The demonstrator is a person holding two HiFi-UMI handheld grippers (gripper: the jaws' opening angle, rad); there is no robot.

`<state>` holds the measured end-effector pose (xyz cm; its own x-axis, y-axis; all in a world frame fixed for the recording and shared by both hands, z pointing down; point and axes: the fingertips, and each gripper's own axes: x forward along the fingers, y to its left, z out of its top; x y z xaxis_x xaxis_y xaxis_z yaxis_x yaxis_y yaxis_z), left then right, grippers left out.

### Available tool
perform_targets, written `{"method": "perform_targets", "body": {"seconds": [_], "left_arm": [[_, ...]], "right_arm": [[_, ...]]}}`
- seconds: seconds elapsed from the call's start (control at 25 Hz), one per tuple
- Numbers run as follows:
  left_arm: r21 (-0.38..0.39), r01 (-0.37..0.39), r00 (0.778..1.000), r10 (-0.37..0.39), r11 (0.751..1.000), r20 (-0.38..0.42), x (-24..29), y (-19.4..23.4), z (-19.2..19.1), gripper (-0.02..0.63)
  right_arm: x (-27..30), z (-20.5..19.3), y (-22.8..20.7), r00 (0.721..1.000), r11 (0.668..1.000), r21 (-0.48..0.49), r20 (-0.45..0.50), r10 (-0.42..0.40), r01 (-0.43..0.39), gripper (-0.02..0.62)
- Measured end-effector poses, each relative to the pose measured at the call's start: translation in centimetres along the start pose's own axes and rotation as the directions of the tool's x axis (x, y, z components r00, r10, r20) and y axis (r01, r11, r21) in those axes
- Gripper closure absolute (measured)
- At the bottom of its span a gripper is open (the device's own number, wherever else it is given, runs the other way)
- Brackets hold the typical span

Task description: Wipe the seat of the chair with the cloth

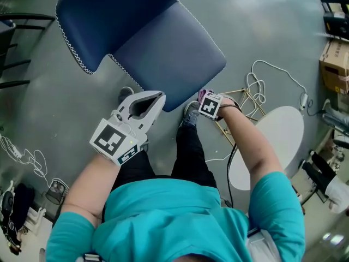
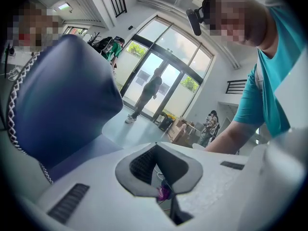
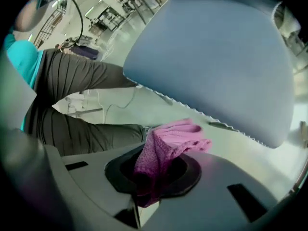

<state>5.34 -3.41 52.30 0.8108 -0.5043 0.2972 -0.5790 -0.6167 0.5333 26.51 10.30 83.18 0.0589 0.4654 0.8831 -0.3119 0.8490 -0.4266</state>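
At seat (image 1: 174, 59) edge: right gripper (image 1: 205, 100) clamps cloth (image 3: 166, 146); left gripper (image 1: 159, 99) closed, empty; cables (image 1: 253, 86) on floor.

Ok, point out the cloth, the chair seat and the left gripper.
cloth (image 3: 161, 150), right gripper view, the bunched middle fold.
chair seat (image 1: 172, 56), head view, the centre of the cushion.
left gripper (image 1: 159, 97), head view, where its jaw tips meet.

Chair seat (image 1: 169, 59): smooth matt blue upholstery w/ white stitched edge. Cloth (image 3: 163, 148): pink knit, rough, matt. Floor (image 1: 272, 26): smooth grey, semi-gloss.
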Motion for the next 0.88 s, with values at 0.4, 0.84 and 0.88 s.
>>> {"method": "perform_targets", "body": {"seconds": [0.4, 0.84, 0.88], "left_arm": [[-0.068, -0.246, 0.958, 0.254, 0.967, 0.135, -8.3, 0.5, 3.3, 0.603], [-0.088, -0.233, 0.963, 0.242, 0.968, 0.114, -18.2, 10.1, 1.3, 0.603], [-0.085, -0.228, 0.965, 0.236, 0.970, 0.110, -19.2, 11.0, 1.2, 0.602]], "right_arm": [[-12.4, 9.3, 6.7, 0.893, 0.974, -0.068, 0.389, 0.226, -0.216, 0.545], [-24.2, 33.1, -0.6, 0.588, 0.962, 0.257, 0.767, -0.258, 0.087, 0.545], [-24.8, 34.5, -1.9, 0.541, 0.935, 0.340, 0.771, -0.336, 0.098, 0.545]]}}
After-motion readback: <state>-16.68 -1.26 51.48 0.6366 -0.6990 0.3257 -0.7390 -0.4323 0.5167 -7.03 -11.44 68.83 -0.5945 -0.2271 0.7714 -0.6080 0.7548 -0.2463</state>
